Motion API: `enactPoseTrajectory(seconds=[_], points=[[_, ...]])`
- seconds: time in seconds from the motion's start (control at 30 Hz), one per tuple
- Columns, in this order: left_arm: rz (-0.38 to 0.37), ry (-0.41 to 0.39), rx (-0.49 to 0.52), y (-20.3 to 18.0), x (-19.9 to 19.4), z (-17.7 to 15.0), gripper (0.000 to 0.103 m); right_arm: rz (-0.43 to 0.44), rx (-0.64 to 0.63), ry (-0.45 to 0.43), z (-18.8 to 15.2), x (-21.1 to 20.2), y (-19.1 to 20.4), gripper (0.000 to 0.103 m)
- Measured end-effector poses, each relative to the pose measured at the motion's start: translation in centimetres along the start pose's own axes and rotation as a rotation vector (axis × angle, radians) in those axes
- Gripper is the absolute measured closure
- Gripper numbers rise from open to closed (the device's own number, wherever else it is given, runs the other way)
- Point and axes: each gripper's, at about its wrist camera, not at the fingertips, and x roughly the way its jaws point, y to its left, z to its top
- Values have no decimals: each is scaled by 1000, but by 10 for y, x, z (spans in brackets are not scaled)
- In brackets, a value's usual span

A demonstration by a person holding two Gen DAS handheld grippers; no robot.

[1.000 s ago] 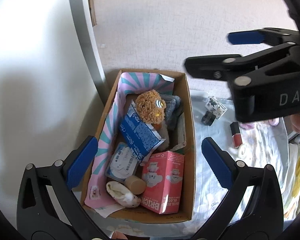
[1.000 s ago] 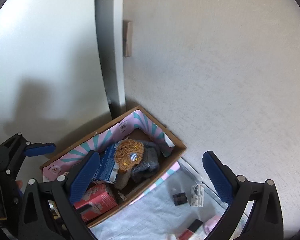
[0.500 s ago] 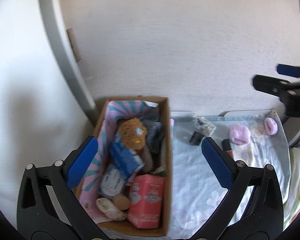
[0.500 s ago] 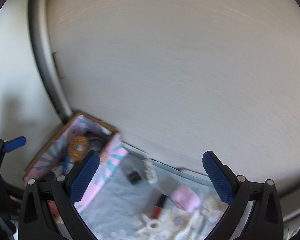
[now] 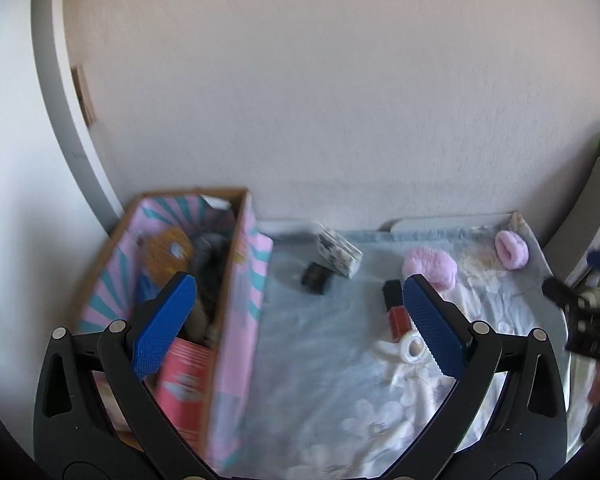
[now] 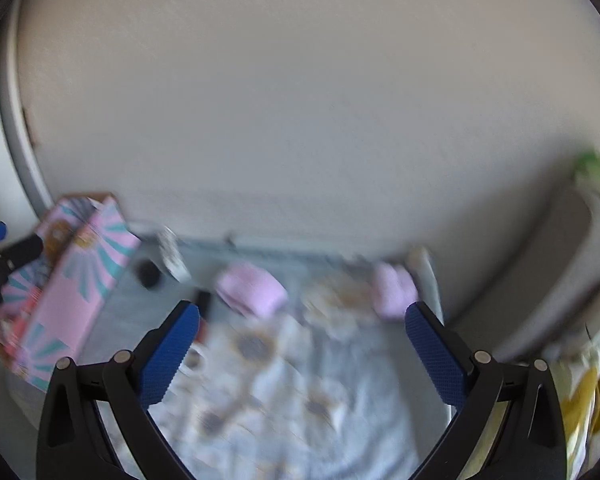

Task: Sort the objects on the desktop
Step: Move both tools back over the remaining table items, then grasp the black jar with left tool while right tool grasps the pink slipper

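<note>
The left hand-held gripper (image 5: 296, 316) hung above the tabletop with its blue pads spread wide and nothing between them, and the right hand-held gripper (image 6: 302, 346) was spread the same way, also empty. A pale blue floral cloth (image 5: 332, 380) covered the tabletop, which ran up against a light wall. At the left stood a cardboard box (image 5: 224, 300) lined with pink and teal striped paper, already holding a brown plush toy (image 5: 166, 254), a grey cloth item (image 5: 210, 264) and a red carton (image 5: 182, 376). To the right of the box, on the cloth, lay a small black object (image 5: 315, 278) just beside a patterned white box (image 5: 339, 254). Nearer the middle lay a red bottle with a black cap (image 5: 396, 308), with a white roll of tape (image 5: 412, 348) just on its near side. A fluffy pink item (image 5: 430, 266) sat beyond the bottle, and a pink scrunchie (image 5: 511, 249) lay well to the right, near the far edge. The right wrist view was blurred, so small items there could not be told apart.
</note>
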Motion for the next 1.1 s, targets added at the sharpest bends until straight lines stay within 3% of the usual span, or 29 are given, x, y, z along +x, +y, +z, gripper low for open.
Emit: enactPoseTrajectory(seconds=[0.3, 0.4, 0.53, 0.6, 0.93, 1.1], points=[[74, 34, -35, -29, 80, -31, 6, -34, 61, 88, -45, 58, -39, 0], [92, 23, -55, -33, 101, -35, 7, 0, 29, 76, -41, 72, -36, 0], [112, 19, -51, -34, 126, -35, 17, 152, -11, 80, -32, 96, -25, 0], [102, 30, -38, -32, 138, -34, 23, 212, -45, 76, -27, 104, -20, 0], [2, 58, 1, -15, 168, -31, 30, 386, -317, 87, 6, 155, 4, 2], [-41, 94, 18, -9, 179, -31, 44, 416, -381, 86, 13, 171, 20, 7]])
